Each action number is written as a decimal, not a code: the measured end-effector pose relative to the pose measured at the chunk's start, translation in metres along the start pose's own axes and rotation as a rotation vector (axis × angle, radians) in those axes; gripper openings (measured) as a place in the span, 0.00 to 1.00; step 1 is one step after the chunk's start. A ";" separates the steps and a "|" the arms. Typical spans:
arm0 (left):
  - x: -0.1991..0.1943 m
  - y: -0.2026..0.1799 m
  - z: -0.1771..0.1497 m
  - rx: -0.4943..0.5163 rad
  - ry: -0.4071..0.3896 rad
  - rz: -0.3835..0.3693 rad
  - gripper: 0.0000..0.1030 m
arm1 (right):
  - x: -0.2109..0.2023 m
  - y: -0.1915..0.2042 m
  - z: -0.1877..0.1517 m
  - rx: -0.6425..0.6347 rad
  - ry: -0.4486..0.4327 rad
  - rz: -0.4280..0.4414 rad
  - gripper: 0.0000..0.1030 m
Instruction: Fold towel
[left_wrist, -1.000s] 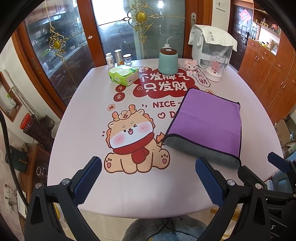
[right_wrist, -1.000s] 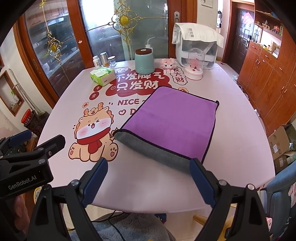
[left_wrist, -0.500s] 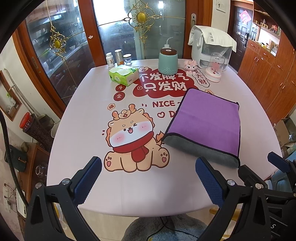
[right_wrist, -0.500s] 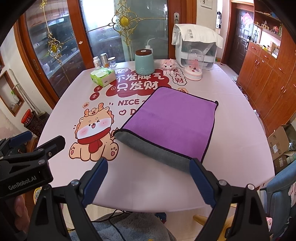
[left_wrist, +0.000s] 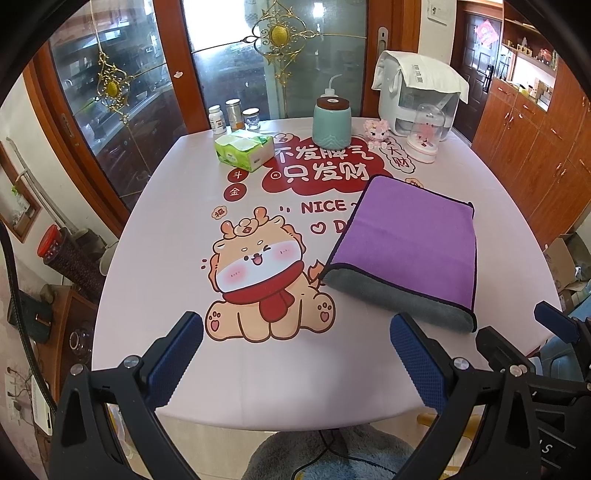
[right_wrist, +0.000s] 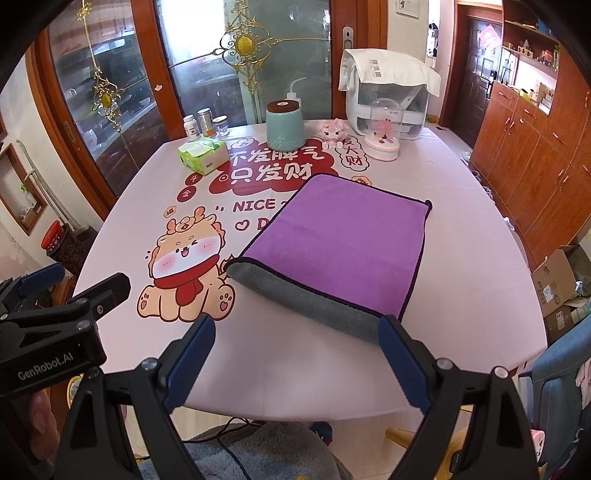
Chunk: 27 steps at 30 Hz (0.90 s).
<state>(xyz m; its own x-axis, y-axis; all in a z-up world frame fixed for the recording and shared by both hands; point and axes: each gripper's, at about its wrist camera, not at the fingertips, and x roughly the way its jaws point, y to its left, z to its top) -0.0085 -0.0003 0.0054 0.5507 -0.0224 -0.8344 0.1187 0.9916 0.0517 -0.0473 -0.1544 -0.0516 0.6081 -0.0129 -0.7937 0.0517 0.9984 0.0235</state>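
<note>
Left gripper (left_wrist: 295, 354) and right gripper (right_wrist: 295, 350): spread wide, empty, blue ribbed pads. At 1 o'clock, towel (right_wrist: 343, 251): folded flat on table (right_wrist: 461, 206), plush purple top, grey rolled near edge, dark piping.

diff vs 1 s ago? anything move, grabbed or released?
No visible change. The towel lies folded on the table as before, and the left gripper and right gripper are both still open, empty and short of it.
</note>
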 end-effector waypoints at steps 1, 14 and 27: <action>0.000 -0.001 0.000 0.001 0.000 -0.001 0.98 | 0.000 0.000 0.000 0.000 0.000 0.000 0.88; -0.003 0.000 -0.001 0.007 0.000 -0.013 0.98 | -0.003 -0.001 -0.002 0.008 -0.005 -0.006 0.88; 0.000 0.017 0.001 0.037 0.001 -0.049 0.98 | -0.011 0.009 -0.007 0.064 -0.017 -0.044 0.88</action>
<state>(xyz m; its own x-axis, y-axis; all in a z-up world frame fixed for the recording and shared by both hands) -0.0059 0.0167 0.0067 0.5430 -0.0704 -0.8368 0.1754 0.9840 0.0311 -0.0590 -0.1454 -0.0465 0.6174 -0.0578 -0.7845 0.1286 0.9913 0.0282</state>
